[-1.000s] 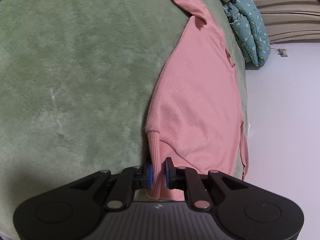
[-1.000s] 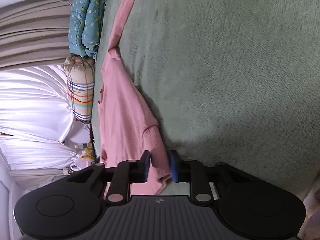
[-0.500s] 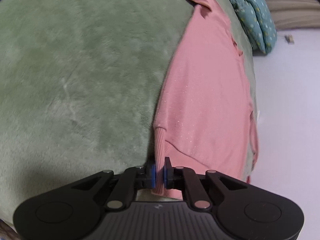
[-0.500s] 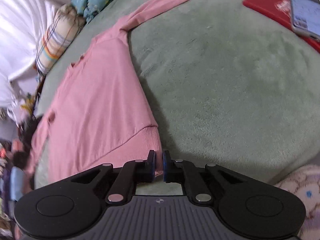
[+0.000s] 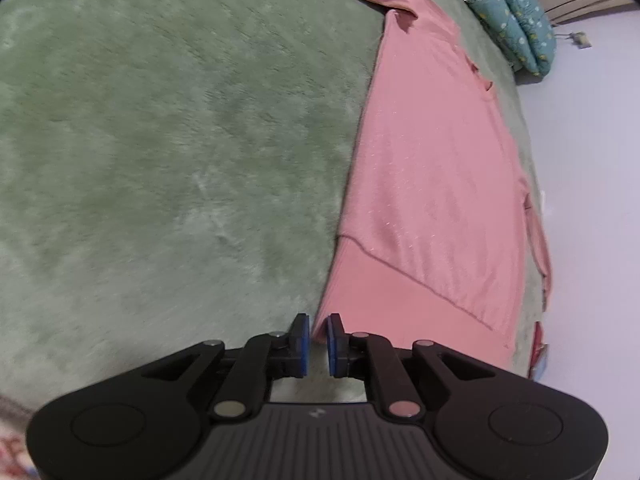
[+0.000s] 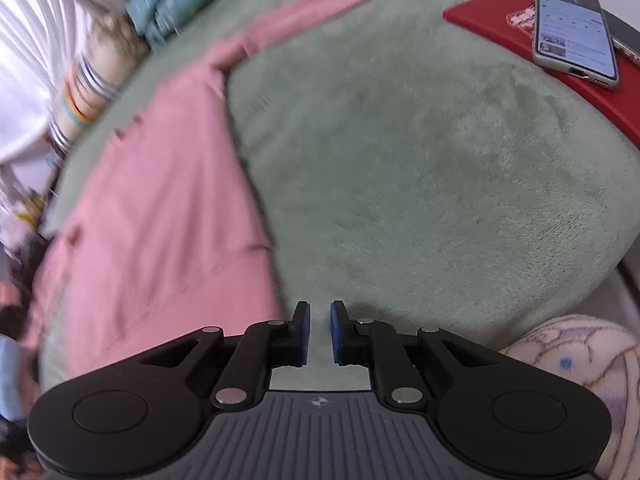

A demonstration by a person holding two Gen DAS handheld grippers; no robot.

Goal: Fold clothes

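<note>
A pink sweater (image 5: 432,184) lies flat on a green plush blanket (image 5: 160,140), its ribbed hem nearest me and one sleeve stretched away at the top. My left gripper (image 5: 318,340) sits at the hem's left corner, its jaws a small gap apart with nothing between them. In the right wrist view the sweater (image 6: 152,216) lies to the left on the blanket (image 6: 420,180). My right gripper (image 6: 319,330) is just right of the hem corner, jaws slightly apart and empty.
A teal floral quilt (image 5: 508,12) lies past the sweater. A phone (image 6: 572,32) rests on a red book (image 6: 520,36) at the far right. A striped pillow (image 6: 88,92) and white curtains are at the left. A patterned cushion (image 6: 576,364) is at lower right.
Both grippers held the sweater's hem corners and have let go; the jaws have parted a little. The hem now lies flat on the blanket. The right view swung round.
</note>
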